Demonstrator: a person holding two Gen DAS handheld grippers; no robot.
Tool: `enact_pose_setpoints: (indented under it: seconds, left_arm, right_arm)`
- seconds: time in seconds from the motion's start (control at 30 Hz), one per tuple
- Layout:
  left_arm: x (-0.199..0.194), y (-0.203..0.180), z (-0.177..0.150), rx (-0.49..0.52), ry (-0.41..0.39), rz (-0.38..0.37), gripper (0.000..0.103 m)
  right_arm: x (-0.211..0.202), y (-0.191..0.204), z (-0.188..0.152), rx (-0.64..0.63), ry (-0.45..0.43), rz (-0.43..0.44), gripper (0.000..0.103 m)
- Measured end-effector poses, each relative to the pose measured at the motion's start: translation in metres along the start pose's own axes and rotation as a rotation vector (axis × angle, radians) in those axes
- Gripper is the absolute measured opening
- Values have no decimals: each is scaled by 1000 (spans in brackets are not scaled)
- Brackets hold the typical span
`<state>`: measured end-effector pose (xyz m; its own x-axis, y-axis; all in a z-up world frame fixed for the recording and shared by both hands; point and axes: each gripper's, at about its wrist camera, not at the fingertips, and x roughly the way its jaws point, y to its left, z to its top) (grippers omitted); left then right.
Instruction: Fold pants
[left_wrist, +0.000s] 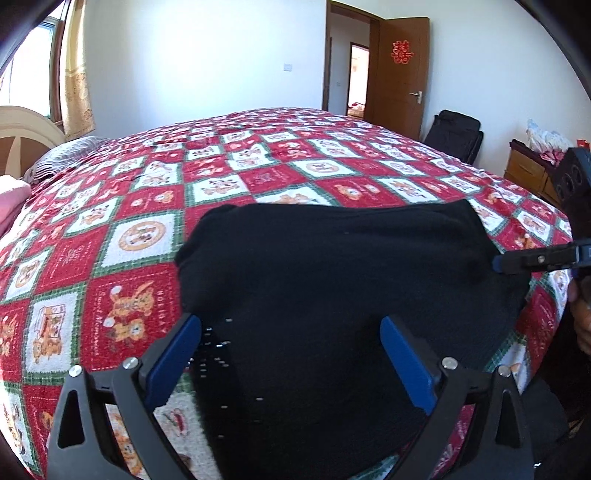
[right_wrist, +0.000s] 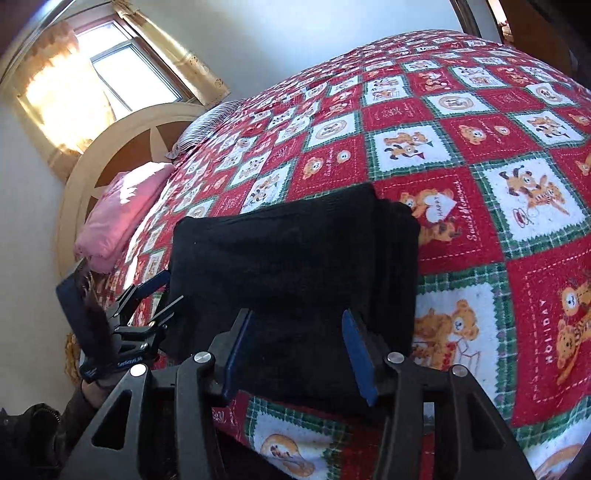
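Observation:
The black pants (left_wrist: 332, 280) lie folded into a thick rectangular stack on the red patchwork quilt (left_wrist: 122, 236). My left gripper (left_wrist: 291, 332) is open, its blue pads spread just above the near edge of the stack. My right gripper (right_wrist: 297, 325) is also open, with its jaws on either side of the stack's edge (right_wrist: 295, 266). The right gripper also shows at the right edge of the left wrist view (left_wrist: 539, 258), beside the pants. The left gripper shows at the left of the right wrist view (right_wrist: 147, 295). Neither gripper holds cloth.
A pink pillow (right_wrist: 118, 214) and a striped pillow (right_wrist: 207, 125) lie by the headboard (right_wrist: 110, 155). A black bag (left_wrist: 454, 134) and a wooden cabinet (left_wrist: 524, 173) stand by the far wall, near an open door (left_wrist: 400, 74).

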<state>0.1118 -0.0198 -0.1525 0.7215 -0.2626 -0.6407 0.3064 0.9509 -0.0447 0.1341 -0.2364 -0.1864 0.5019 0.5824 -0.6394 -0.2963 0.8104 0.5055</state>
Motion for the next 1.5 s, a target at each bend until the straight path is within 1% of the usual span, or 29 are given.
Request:
enact_pose_setpoints:
  seconds: [0.1,0.2,0.23,0.27,0.33,0.43,0.57,0.63,0.77,0.93,0.97,1.03,1.1,1.13,1.17,1.2,1.3,1.33,1.37,1.4,1.43,1.47,1.5]
  left_arm:
    - [-5,11,1,-21,-12,18,100]
    - [-9,26,2,-58,-36,32,101]
    - [-9,32,2,-75,-38,29,102]
    - [-8,36,2,-94,-40,16,102]
    - [-5,40,2,-118,-36,2,102]
    - [-2,37,-1,-110,-31,-12,102]
    - [3,35,-3,-123,-19,-44,102]
    - [6,34,-5,-124,-12,-56,102]
    - [10,32,-8,-120,-14,-66,103]
    - [13,34,-7,-135,-15,-97,103]
    - [12,35,-7,-137,-16,-105,103]
    - [11,38,-7,-153,-23,-127,101]
    - [9,41,-6,-175,-40,-174,83]
    - [8,42,-6,-187,-41,-189,78]
    - [8,43,-7,-191,-44,-193,74]
    - [8,42,-7,-185,-45,-192,72]
    - [7,41,-7,-181,-52,-189,58]
    - [6,41,-6,-181,-57,-203,47]
    - [5,41,-6,-177,-60,-205,40]
    - [3,40,-6,-176,-63,-202,38]
    - [2,40,-5,-176,-67,-205,29]
    - [0,40,-5,-175,-73,-205,24]
    - [-2,41,-5,-176,-75,-200,23]
  right_arm:
    - [-4,-3,0,-3,-9,20,51]
    - [-14,-3,3,-4,-38,16,52]
    - [-19,-3,3,-2,-63,-3,52]
    - [-26,-6,5,1,-93,-44,52]
    - [-33,-15,8,31,-121,-90,52]
    - [-29,-28,8,98,-102,-59,57]
    - [-8,-30,5,106,-60,-68,63]
    - [-2,-32,4,110,-53,-68,63]
    - [2,-36,4,109,-66,-69,63]
    - [12,-32,5,87,-68,-108,63]
    - [12,-32,6,91,-68,-110,63]
    - [11,-33,5,89,-69,-112,57]
    - [9,-32,4,90,-67,-75,35]
    - [9,-30,4,86,-67,-57,33]
    - [8,-26,4,62,-70,-64,31]
    - [7,-23,4,44,-73,-75,30]
    - [4,-16,3,19,-85,-84,28]
    - [1,-14,3,15,-91,-83,28]
    - [-1,-12,3,13,-98,-79,28]
    - [-3,-9,4,10,-103,-76,28]
    - [-6,-5,5,-3,-113,-79,28]
    - [-7,-2,6,-13,-118,-79,27]
    - [-9,2,8,-22,-123,-78,27]
